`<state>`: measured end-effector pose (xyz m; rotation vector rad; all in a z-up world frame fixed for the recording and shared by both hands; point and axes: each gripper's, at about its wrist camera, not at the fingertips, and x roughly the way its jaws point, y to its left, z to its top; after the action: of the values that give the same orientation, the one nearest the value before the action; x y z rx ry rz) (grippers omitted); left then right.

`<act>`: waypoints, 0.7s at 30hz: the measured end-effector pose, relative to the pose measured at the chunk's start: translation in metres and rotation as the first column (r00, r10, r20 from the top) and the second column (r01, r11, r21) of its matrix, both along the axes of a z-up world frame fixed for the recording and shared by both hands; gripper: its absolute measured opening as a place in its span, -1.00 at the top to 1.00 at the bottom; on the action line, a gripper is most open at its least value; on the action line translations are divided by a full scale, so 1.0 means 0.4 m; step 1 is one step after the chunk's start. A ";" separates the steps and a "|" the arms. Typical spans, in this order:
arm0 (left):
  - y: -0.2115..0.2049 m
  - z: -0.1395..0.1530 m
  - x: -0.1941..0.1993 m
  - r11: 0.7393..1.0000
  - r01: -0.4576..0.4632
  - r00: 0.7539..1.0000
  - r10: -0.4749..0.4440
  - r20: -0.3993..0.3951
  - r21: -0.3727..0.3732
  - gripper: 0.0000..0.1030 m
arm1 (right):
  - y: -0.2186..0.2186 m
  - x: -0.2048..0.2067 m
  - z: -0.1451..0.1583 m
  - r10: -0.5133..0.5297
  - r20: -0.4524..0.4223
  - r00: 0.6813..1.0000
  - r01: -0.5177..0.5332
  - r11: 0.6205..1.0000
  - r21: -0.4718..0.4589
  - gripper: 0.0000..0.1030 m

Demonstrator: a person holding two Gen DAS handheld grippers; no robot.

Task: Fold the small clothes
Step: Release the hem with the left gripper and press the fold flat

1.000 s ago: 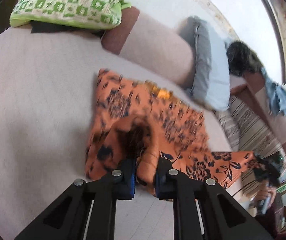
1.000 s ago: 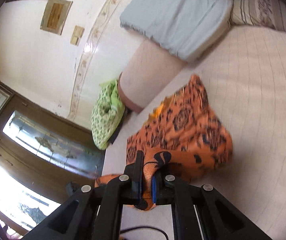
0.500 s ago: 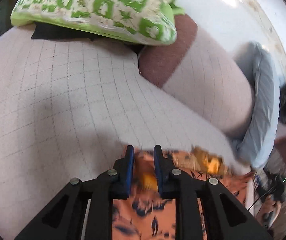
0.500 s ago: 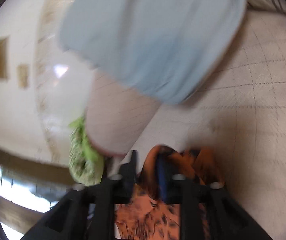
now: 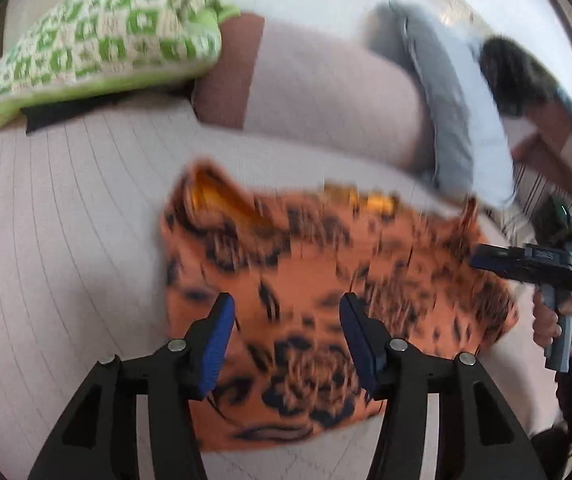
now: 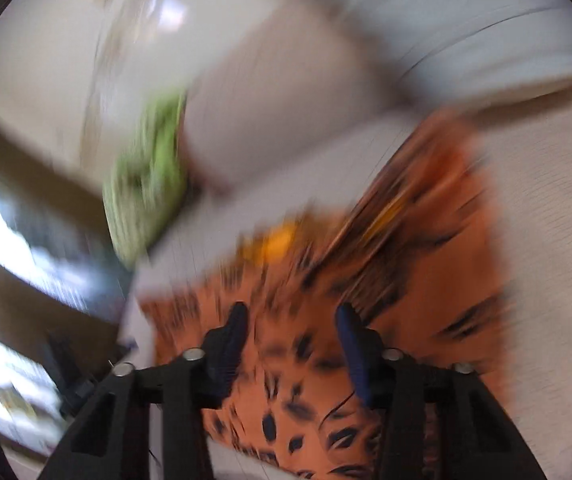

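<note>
An orange garment with a dark flower print (image 5: 326, 264) lies folded and fairly flat on the pale quilted bed (image 5: 66, 240). My left gripper (image 5: 286, 304) hovers over its near edge. Its jaws are opening, and the blue pads stand well apart with no cloth pinched. In the right wrist view, which is blurred, my right gripper (image 6: 292, 312) hangs over the same garment (image 6: 426, 272). Its jaws are closing slightly but still stand apart, free of the cloth. A hand (image 5: 546, 320) holds that right gripper at the garment's right edge.
A green-and-white checked pillow (image 5: 102, 48) lies at the back left. Beside it sits a beige and brown bolster (image 5: 326, 100), then a grey-blue pillow (image 5: 454, 120) and a dark fuzzy item (image 5: 514, 76). Bare quilted bed spreads to the left of the garment.
Both grippers were shut on folds of the orange garment and carried it toward the pillows. They have since let go and drawn back, and the garment lies folded on the bed.
</note>
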<state>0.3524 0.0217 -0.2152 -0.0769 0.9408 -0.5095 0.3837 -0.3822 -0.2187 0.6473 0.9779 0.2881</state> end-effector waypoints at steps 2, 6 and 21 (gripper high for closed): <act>-0.003 -0.044 0.012 0.997 -0.040 0.998 0.044 -0.051 0.060 -0.08 | 0.104 0.046 -0.061 0.085 -0.079 0.993 -0.089 0.995 -0.053 0.26; 0.013 -0.080 0.042 0.988 -0.100 0.991 0.109 -0.077 0.118 -0.07 | 0.213 0.205 -0.093 0.072 -0.043 0.996 -0.080 0.966 -0.246 0.25; -0.076 -0.067 0.349 0.971 -0.197 0.973 0.211 -0.091 0.137 -0.08 | -0.008 -0.052 0.035 -0.122 0.129 0.984 0.149 0.963 -0.223 0.23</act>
<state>0.4921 -0.0089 -0.2419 -0.0852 1.0532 -0.2559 0.3630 -0.3856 -0.2047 0.4759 0.8379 0.0862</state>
